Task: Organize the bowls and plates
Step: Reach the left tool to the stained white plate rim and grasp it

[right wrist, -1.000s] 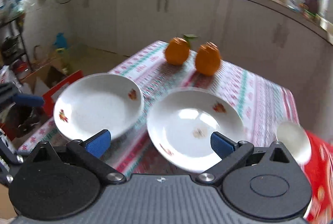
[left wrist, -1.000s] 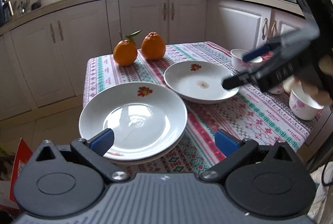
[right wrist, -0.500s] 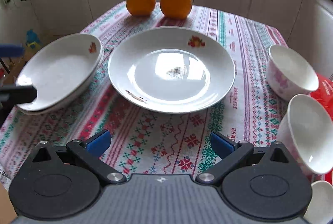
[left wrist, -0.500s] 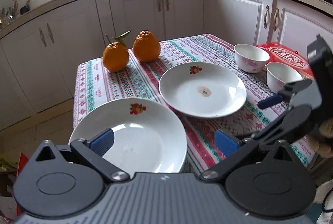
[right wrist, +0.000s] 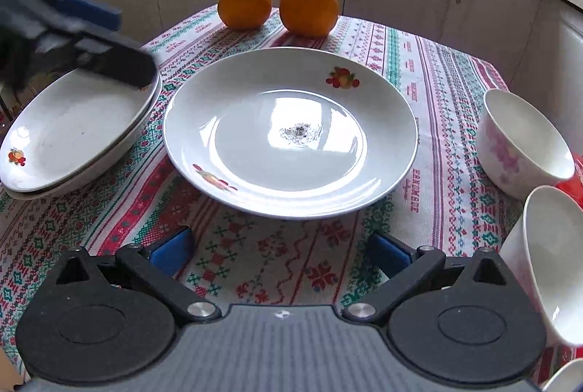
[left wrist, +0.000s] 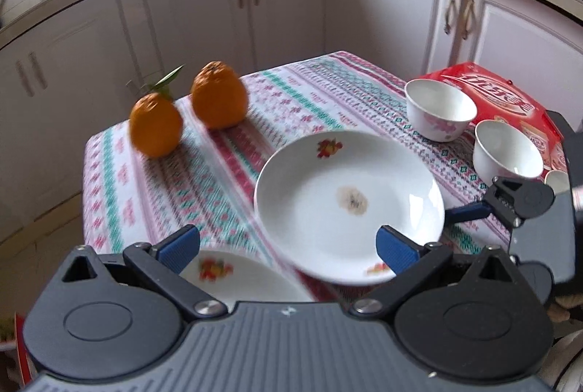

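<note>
A white plate (right wrist: 291,137) with a fruit print and a dark smudge in its middle lies on the patterned tablecloth (right wrist: 255,264). To its left two like plates (right wrist: 65,144) are stacked. At the right stand white bowls with pink flowers (right wrist: 524,140) (right wrist: 550,261). My right gripper (right wrist: 280,253) is open, low over the cloth, just short of the single plate's near rim. My left gripper (left wrist: 288,248) is open, above the stack's far edge (left wrist: 233,279), with its right finger over the single plate (left wrist: 349,199). Neither holds anything.
Two oranges (right wrist: 244,4) (right wrist: 309,6) sit at the table's far end. A red package (left wrist: 503,93) lies behind the bowls. A third bowl's rim (right wrist: 568,377) shows at the bottom right. White kitchen cabinets (left wrist: 218,9) surround the table.
My left gripper has moved forward and right, from over the stack towards the single plate. My right gripper has come lower and closer to that plate's near rim. Both stayed open.
</note>
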Action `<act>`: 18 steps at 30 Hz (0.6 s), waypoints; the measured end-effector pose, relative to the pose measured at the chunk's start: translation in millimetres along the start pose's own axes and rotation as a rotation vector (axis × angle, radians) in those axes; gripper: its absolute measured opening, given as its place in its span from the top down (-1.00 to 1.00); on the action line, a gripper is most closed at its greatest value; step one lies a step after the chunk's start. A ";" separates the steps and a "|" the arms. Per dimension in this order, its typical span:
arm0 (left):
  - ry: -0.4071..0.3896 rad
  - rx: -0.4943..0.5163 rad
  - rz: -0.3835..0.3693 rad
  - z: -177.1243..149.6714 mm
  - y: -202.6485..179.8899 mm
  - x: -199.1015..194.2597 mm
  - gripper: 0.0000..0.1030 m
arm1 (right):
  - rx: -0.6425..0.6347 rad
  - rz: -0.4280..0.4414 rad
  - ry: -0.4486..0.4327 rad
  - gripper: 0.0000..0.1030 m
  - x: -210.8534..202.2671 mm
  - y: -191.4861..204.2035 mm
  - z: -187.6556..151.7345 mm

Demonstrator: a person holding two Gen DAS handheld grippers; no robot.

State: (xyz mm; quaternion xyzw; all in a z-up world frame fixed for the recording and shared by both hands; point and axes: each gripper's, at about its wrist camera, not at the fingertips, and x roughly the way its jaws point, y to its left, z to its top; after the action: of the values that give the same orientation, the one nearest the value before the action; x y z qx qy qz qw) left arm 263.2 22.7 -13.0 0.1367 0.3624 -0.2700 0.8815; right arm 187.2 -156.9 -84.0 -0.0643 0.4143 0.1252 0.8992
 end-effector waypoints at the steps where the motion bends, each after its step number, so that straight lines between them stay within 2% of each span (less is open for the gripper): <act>1: -0.001 0.015 -0.006 5.7 0.0 5.2 -0.98 | -0.003 0.004 0.001 -1.00 -0.3 -1.1 0.0; 6: 0.021 0.050 -0.049 28.3 3.3 34.8 -0.98 | 0.049 -0.040 -0.007 -1.00 1.8 -10.9 1.0; 18: 0.193 0.099 -0.150 60.9 9.2 105.3 -0.96 | 0.018 -0.012 -0.042 -1.00 7.0 -10.4 4.0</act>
State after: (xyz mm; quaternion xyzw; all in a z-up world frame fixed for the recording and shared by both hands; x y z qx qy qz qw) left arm 365.2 -36.1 -44.9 0.1779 0.4410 -0.3384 0.8120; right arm 197.4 -164.9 -86.7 -0.0560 0.3960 0.1176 0.9090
